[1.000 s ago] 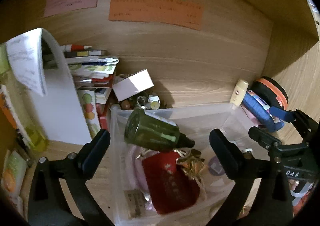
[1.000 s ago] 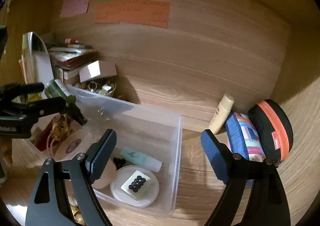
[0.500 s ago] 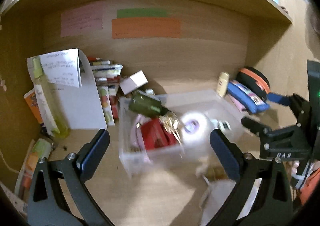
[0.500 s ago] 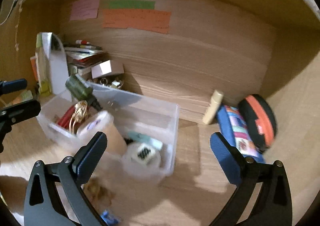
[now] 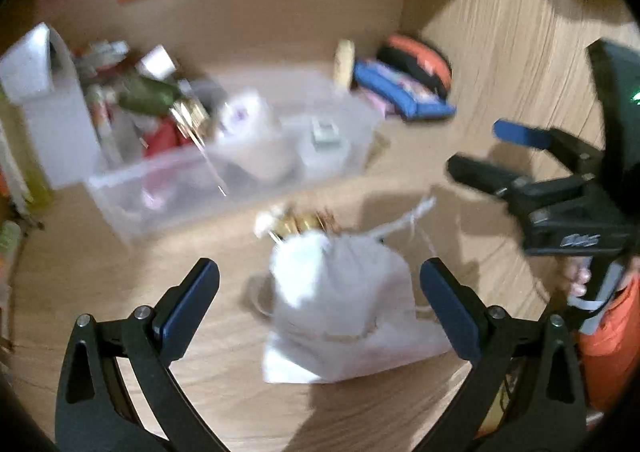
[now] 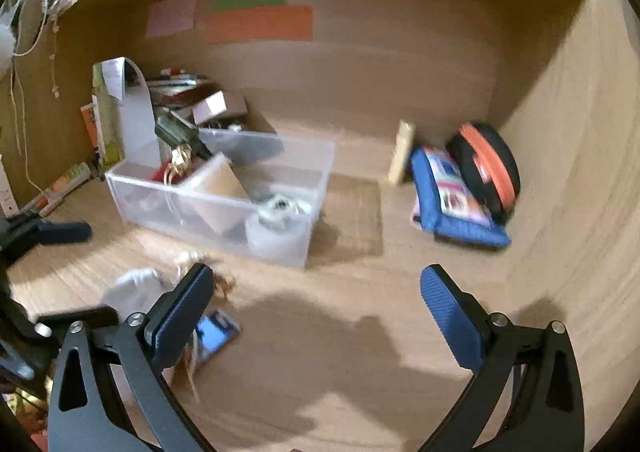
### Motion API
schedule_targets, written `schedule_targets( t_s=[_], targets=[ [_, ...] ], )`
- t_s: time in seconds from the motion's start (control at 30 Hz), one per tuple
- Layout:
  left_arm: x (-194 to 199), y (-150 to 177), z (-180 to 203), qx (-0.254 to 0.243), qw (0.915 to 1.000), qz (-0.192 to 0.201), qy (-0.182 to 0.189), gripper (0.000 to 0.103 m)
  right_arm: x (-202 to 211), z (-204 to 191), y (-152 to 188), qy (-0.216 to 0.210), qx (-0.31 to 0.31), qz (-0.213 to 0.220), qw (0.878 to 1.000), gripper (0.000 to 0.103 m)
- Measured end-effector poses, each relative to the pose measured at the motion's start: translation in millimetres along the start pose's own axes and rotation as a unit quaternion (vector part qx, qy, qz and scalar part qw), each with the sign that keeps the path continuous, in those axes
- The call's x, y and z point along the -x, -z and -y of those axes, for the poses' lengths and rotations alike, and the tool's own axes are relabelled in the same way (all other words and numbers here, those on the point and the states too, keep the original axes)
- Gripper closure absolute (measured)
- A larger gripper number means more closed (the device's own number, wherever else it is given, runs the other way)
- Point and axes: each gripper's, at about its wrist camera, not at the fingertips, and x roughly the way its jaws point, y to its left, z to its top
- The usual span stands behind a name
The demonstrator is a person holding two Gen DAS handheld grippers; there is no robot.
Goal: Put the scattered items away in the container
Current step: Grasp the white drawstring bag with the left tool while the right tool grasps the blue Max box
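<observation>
On the wooden desk (image 6: 360, 352) sits my clear plastic container (image 6: 224, 208), holding a dark green bottle (image 6: 176, 132), a tape roll (image 6: 218, 194) and a red packet (image 5: 162, 136). Both views have pulled back since before: a soft white drawstring pouch (image 5: 344, 308) now lies between my wide-open left gripper (image 5: 320, 304); my right gripper (image 6: 316, 308) gapes empty.

Pouch (image 5: 344, 308) lies before the container (image 5: 240, 168), pencil case (image 6: 452, 200) right.
</observation>
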Motion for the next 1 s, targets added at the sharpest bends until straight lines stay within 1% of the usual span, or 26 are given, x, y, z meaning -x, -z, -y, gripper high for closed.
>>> schedule_targets(
  t_s=[0.1,0.13,0.2,0.23,0.3,0.33,0.37,0.4,0.5,0.57,0.67,0.73,0.8,0.93,1.0],
  targets=[
    [-24.4,4.5,2.6,0.005,0.9988,-0.045,0.016,0.001,3.7,11.6,10.5,-0.010,-0.018,-0.015,1.000,0.000],
    [-28.9,6.3,3.9,0.004,0.9986,-0.051,0.016,0.001,4.1,14.8,13.5,-0.015,-0.021,-0.021,0.999,0.000],
    [-37.4,7.4,5.1,0.005,0.9980,-0.062,0.009,0.001,5.4,18.3,19.0,-0.017,-0.025,-0.027,0.999,0.000],
    [-37.5,6.4,4.5,0.011,0.9979,-0.063,0.016,0.001,4.4,19.6,21.2,-0.018,-0.027,-0.031,0.999,0.000],
    [-34.6,4.4,2.2,0.016,0.9984,-0.050,0.022,0.002,2.3,18.7,25.2,-0.022,-0.026,-0.039,0.999,0.000],
    [-35.1,3.7,1.4,0.016,0.9984,-0.050,0.022,0.011,1.1,17.1,26.6,-0.021,-0.024,-0.041,0.999,0.000],
    [-37.6,4.2,0.6,0.015,0.9979,-0.057,0.027,0.028,-1.1,14.2,27.8,-0.017,-0.018,-0.044,0.999,0.000],
    [-40.3,4.7,-0.2,0.012,0.9972,-0.066,0.034,0.029,-3.0,10.8,28.9,-0.014,-0.013,-0.047,0.999,0.001],
    [-35.8,7.0,-1.6,0.006,0.9974,-0.064,0.032,0.038,-5.3,1.2,30.1,-0.013,-0.001,-0.049,0.999,0.002],
    [-31.5,9.1,-5.5,0.008,0.9975,-0.061,0.035,0.047,-6.1,-5.6,30.2,-0.013,0.009,-0.050,0.999,0.002],
    [-18.1,15.1,-14.2,0.019,0.9981,-0.047,0.037,0.054,-10.6,-15.6,29.2,-0.016,0.021,-0.057,0.998,0.004],
    [-7.3,19.2,-21.6,0.021,0.9988,-0.033,0.031,0.055,-15.2,-21.0,28.2,-0.025,0.022,-0.066,0.997,0.006],
    [1.5,22.4,-28.0,0.022,0.9993,-0.021,0.024,0.056,-21.2,-26.7,27.8,-0.042,0.022,-0.078,0.996,0.011],
    [23.7,25.9,-46.1,0.039,0.9990,0.009,0.019,0.056,-31.9,-39.0,30.4,-0.047,0.024,-0.093,0.994,0.013],
    [38.0,26.9,-55.7,0.045,0.9984,0.032,0.011,0.056,-37.3,-44.7,31.8,-0.054,0.021,-0.103,0.993,0.023]
  ],
)
